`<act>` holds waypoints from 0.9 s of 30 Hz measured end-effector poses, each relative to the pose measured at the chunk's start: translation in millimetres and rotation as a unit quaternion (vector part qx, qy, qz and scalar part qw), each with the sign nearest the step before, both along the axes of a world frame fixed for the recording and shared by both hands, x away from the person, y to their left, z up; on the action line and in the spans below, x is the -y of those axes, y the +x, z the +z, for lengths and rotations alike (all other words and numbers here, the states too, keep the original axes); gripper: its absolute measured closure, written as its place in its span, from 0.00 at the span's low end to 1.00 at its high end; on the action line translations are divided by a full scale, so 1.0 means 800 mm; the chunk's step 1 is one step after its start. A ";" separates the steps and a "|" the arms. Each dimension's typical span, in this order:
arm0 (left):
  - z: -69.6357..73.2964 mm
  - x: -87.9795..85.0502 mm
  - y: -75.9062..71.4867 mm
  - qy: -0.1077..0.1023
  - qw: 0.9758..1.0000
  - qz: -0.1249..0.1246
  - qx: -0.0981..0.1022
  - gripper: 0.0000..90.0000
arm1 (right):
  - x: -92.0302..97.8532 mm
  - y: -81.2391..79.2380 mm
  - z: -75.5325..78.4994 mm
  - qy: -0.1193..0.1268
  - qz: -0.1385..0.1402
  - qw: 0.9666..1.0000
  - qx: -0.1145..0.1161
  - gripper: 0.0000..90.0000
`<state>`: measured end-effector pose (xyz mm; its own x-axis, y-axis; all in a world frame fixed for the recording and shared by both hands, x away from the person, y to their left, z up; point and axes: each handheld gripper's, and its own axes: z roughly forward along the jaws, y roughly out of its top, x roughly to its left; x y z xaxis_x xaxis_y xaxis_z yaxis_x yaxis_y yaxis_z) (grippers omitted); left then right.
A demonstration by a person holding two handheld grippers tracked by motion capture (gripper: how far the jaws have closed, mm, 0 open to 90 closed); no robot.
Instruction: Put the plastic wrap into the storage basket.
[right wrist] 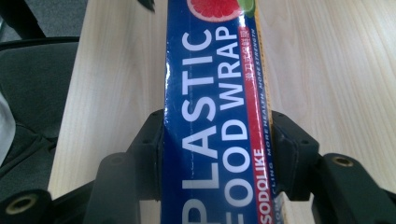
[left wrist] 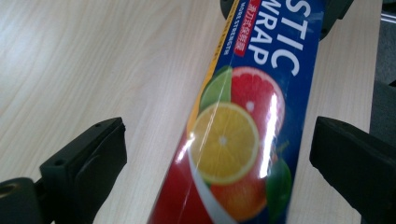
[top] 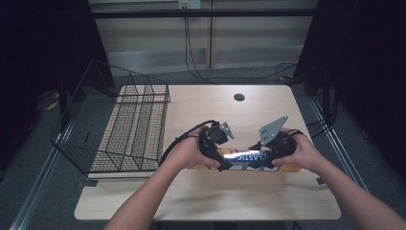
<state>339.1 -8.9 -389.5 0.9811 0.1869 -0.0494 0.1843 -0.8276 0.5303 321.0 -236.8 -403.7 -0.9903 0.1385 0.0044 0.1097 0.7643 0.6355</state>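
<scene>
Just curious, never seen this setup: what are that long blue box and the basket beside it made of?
The plastic food wrap box looks like glossy printed cardboard: sharp folded edges, streaks of glare. The basket looks like dark coated metal wire, an open see-through grid.

Wire basket on a wooden work table

A black wire basket sits tilted at the left edge of the light wooden table, which has a round cable hole near its far edge; black cables hang down the wall behind.
</scene>
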 end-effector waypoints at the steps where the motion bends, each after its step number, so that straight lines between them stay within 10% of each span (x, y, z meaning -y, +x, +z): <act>1: -0.001 0.002 0.000 0.001 1.000 0.005 -0.005 0.05 | -0.001 0.000 0.000 0.002 0.003 1.000 -0.002 0.51; 11: -0.004 0.020 -0.001 0.028 0.999 -0.025 -0.016 0.10 | -0.011 0.000 0.008 0.000 0.023 1.000 0.003 0.51; 27: -0.004 0.037 -0.019 0.059 0.997 -0.033 -0.041 0.46 | -0.015 0.002 0.008 -0.004 0.045 0.999 -0.003 0.45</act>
